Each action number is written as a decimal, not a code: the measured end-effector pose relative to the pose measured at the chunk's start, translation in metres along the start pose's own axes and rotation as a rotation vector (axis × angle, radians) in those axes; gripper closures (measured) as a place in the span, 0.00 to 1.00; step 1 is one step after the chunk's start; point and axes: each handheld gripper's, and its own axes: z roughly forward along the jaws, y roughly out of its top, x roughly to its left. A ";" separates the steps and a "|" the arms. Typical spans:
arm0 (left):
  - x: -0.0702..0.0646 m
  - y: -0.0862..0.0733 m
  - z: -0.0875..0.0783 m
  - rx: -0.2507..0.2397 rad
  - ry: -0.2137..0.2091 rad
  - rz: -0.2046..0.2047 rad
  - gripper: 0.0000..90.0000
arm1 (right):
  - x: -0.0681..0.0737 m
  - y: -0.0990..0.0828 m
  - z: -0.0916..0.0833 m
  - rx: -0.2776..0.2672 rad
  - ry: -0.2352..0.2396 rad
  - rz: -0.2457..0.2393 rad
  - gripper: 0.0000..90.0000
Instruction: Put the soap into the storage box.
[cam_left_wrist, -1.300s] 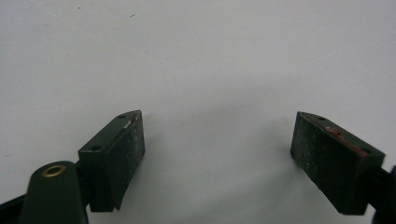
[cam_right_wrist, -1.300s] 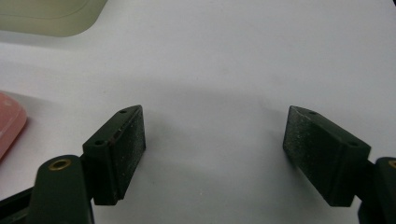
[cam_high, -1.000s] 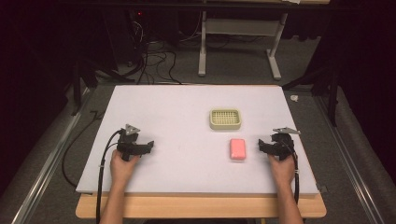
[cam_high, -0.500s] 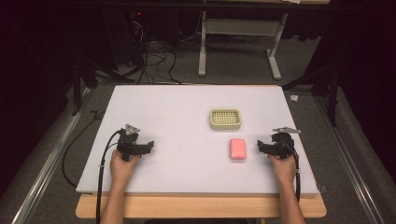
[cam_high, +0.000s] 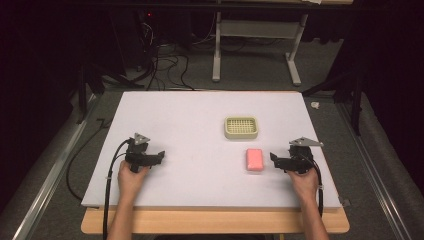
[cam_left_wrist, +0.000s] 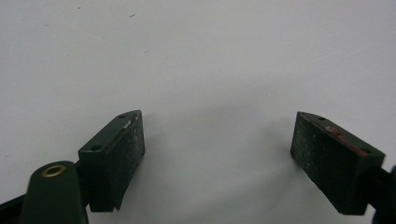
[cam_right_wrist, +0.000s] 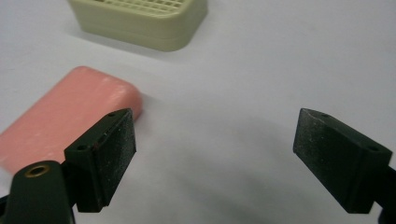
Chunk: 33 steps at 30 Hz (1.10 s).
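Observation:
A pink soap bar (cam_high: 255, 160) lies flat on the white table (cam_high: 200, 115), right of centre. Just behind it sits a pale yellow slotted soap dish (cam_high: 241, 127). My right gripper (cam_high: 273, 160) rests on the table a short way right of the bar, open, jaws pointing left toward it. In the right gripper view the pink bar (cam_right_wrist: 65, 116) lies by the left jaw, apart from it, with the dish (cam_right_wrist: 140, 21) beyond; nothing sits between the right gripper's (cam_right_wrist: 215, 154) jaws. My left gripper (cam_high: 160, 156) is open at the table's left, over bare surface (cam_left_wrist: 219, 154).
A cable (cam_high: 107, 185) trails from the left gripper over the table's front edge. Beyond the far edge stand white metal legs (cam_high: 255, 45) and loose cables on a dark floor. A wooden board edge (cam_high: 215, 220) runs under the table's front.
The right gripper has slid a little to the left, closer to the pink bar. The left gripper has stayed put.

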 end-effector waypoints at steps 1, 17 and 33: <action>0.000 0.000 0.000 0.000 0.000 0.000 0.20 | 0.003 0.000 -0.001 -0.004 0.011 -0.013 0.15; 0.000 0.000 0.000 0.000 0.000 0.000 0.20 | 0.041 0.005 -0.007 -0.037 0.148 -0.166 0.14; 0.000 0.000 0.000 0.000 0.000 -0.001 0.20 | 0.058 0.005 0.006 0.015 0.183 -0.244 0.14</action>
